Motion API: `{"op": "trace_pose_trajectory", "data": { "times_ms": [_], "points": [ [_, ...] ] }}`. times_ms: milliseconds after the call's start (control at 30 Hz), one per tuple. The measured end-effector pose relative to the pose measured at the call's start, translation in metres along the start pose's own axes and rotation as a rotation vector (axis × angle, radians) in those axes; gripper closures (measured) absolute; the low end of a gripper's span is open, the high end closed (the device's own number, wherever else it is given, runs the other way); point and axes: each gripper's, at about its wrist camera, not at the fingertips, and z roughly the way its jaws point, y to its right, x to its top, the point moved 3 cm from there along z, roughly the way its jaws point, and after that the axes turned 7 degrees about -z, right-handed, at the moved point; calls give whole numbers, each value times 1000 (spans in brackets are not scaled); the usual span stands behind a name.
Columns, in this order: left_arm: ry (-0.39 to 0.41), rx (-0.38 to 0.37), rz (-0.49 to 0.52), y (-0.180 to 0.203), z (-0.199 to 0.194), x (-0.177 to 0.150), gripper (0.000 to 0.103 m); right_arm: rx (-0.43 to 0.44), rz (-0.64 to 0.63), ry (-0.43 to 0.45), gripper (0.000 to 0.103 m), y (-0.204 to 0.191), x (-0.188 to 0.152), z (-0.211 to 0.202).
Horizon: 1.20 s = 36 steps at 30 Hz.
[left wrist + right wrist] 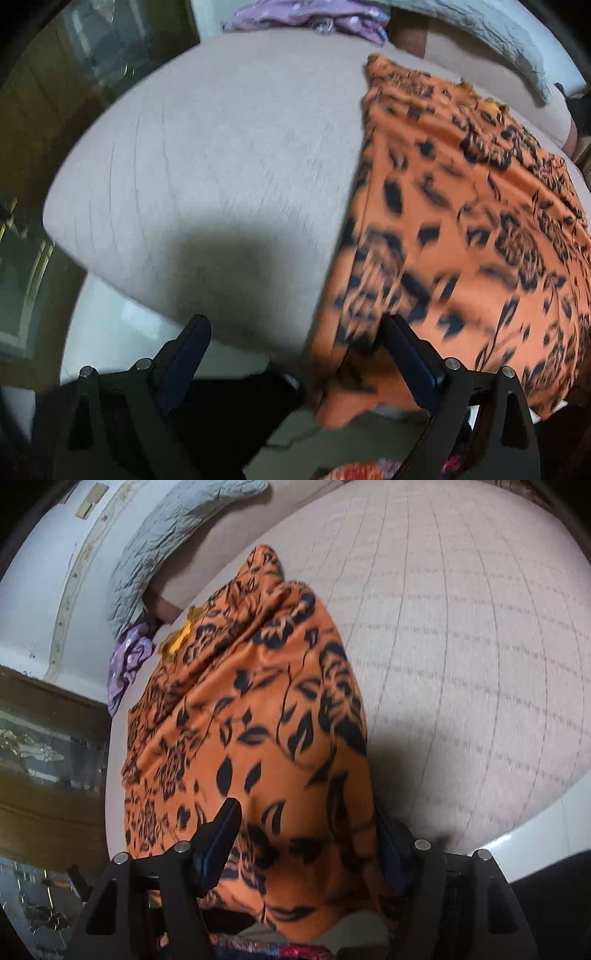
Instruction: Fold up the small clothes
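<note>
An orange garment with a black flower and leaf print [461, 229] lies spread on a beige bed [221, 155] and hangs over its near edge. My left gripper [295, 328] is open at the garment's near left edge, with the cloth beside its right finger. In the right wrist view the garment [251, 709] runs away from me. My right gripper [306, 819] is open, and the near end of the cloth lies between its fingers. The right finger is partly hidden by cloth.
A crumpled purple garment [314, 18] lies at the far end of the bed, also showing in the right wrist view [127, 661]. A grey quilted pillow [166, 535] lies by the wall. A wooden cabinet [44, 757] stands to the left. Colourful clothes [295, 950] lie below the grippers.
</note>
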Motion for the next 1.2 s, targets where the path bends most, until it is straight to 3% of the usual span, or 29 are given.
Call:
{"op": "trace_pose_trajectory", "data": {
  "times_ms": [167, 233, 300, 333, 533, 600, 667, 867, 933, 967, 1000, 1033, 1100, 1200],
  "points": [
    [-37, -43, -12, -14, 3, -16, 9, 9, -27, -52, 33, -5, -11, 4],
    [-56, -98, -23, -18, 2, -23, 24, 7, -32, -71, 33, -7, -14, 5],
    [-82, -194, -38, -18, 1, -28, 56, -1, -39, -92, 36, -8, -19, 7],
    [-88, -225, -40, -12, 5, -23, 64, -5, -39, -96, 36, -9, -20, 7],
    [-99, -233, -22, -4, 1, -31, 67, -35, -42, -138, 48, -6, -26, 9],
    [-129, -219, -30, -5, 2, -36, 53, -49, -45, -149, 59, -5, -29, 9],
    [-141, -207, -41, -9, 3, -44, 43, -51, -43, -150, 62, -4, -30, 10],
    [-186, -223, -75, -16, 22, -45, 39, -57, -35, -149, 62, -3, -30, 12],
    [-213, -257, -92, -16, 29, -48, 48, -62, -44, -148, 62, -4, -31, 12],
    [-223, -287, -100, -16, 31, -48, 76, -63, -47, -147, 62, -5, -31, 12],
    [-238, -314, -104, -15, 32, -49, 94, -62, -52, -146, 63, -6, -31, 11],
    [-240, -347, -104, -14, 31, -49, 94, -63, -60, -144, 66, -7, -31, 11],
    [-213, -344, -84, -13, 26, -49, 95, -54, -88, -147, 84, -12, -32, 9],
    [-194, -380, -71, -13, 13, -47, 95, -27, -116, -136, 91, -20, -28, -1]
  ]
}}
